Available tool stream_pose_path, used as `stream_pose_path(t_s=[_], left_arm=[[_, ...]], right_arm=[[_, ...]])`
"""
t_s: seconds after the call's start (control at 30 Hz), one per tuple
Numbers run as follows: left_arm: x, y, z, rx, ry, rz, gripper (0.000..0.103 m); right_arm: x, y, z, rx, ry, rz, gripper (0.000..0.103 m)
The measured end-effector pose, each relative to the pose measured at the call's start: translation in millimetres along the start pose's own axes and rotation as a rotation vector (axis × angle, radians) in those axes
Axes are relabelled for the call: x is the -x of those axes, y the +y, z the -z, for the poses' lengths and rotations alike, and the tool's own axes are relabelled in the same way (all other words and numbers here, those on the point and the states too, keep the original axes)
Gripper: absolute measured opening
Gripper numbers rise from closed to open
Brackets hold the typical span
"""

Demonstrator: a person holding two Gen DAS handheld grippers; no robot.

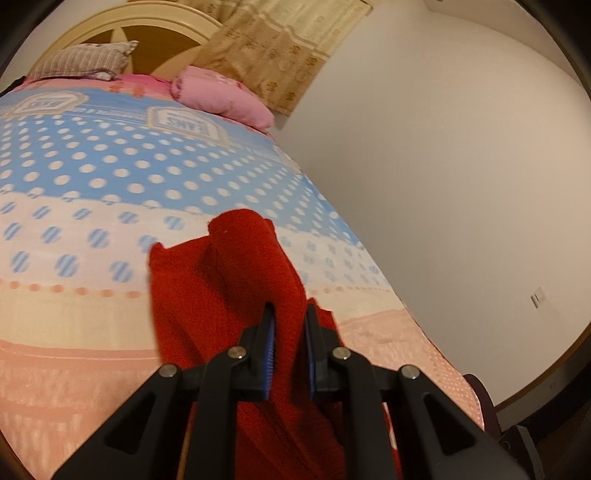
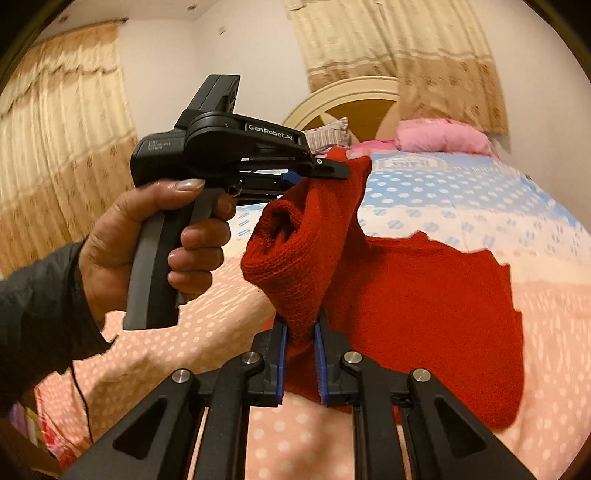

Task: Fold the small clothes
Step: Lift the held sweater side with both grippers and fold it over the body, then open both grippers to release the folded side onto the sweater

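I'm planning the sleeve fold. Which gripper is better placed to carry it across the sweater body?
Probably the left gripper: it pinches the red sweater sleeve end aloft, while the right gripper clamps lower, nearer the body.

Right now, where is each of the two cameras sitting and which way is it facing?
Left wrist: sits on the left gripper, faces up the bed toward the headboard; its fingers pinch the red sweater.
Right wrist: sits on the right gripper, also pinching the sweater, facing the left hand holding the left gripper.
Shared: sweater, bed, headboard, pink pillow, curtain.
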State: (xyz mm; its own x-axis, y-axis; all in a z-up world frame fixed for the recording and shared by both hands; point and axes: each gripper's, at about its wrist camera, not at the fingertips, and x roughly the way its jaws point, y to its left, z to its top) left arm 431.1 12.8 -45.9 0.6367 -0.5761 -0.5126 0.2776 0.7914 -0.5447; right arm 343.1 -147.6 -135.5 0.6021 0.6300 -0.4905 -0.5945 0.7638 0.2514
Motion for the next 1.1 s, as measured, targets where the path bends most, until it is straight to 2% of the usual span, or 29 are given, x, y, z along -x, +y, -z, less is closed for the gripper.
stream_pose_path(t_s=[0.27, 0.5, 0.63, 0.8, 0.93, 0.97, 1.03, 1.1], left_arm=[[-49.7, -29.1, 8.8, -0.039, 0.067, 0.027, 0.015], [-95.4, -51.2, 23.4, -0.085, 0.139, 0.014, 0.014], [-113.9, -68.5, 33.0, -0.166, 0.159, -0.012, 0.014], [-116.3, -90.4, 44.7, -0.278, 0.154, -0.034, 0.017], [-97.5, -104.2, 49.4, -0.375, 0.111, -0.059, 0.031], [-85.3, -106.7, 52.3, -0.411, 0.095, -0.053, 0.038], [-72.5, -105.3, 55.6, -0.460, 0.060, -0.082, 0.059], [-55.2, -98.8, 64.6, -0.512, 0.022, -0.127, 0.064]], right_arm=[[24.0, -45.8, 11.7, -0.146, -0.009, -0.002, 0.013], [34.5, -89.0, 30.3, -0.282, 0.013, 0.017, 0.013], [36.7, -106.5, 42.2, -0.356, 0.030, 0.022, 0.013], [39.0, -120.6, 53.8, -0.431, 0.029, 0.035, 0.013], [43.1, -125.5, 60.3, -0.459, 0.027, 0.047, 0.013], [44.7, -126.1, 63.0, -0.473, 0.030, 0.048, 0.013], [47.2, -129.0, 65.3, -0.490, 0.026, 0.045, 0.013], [48.7, -130.2, 67.7, -0.503, 0.030, 0.030, 0.013]])
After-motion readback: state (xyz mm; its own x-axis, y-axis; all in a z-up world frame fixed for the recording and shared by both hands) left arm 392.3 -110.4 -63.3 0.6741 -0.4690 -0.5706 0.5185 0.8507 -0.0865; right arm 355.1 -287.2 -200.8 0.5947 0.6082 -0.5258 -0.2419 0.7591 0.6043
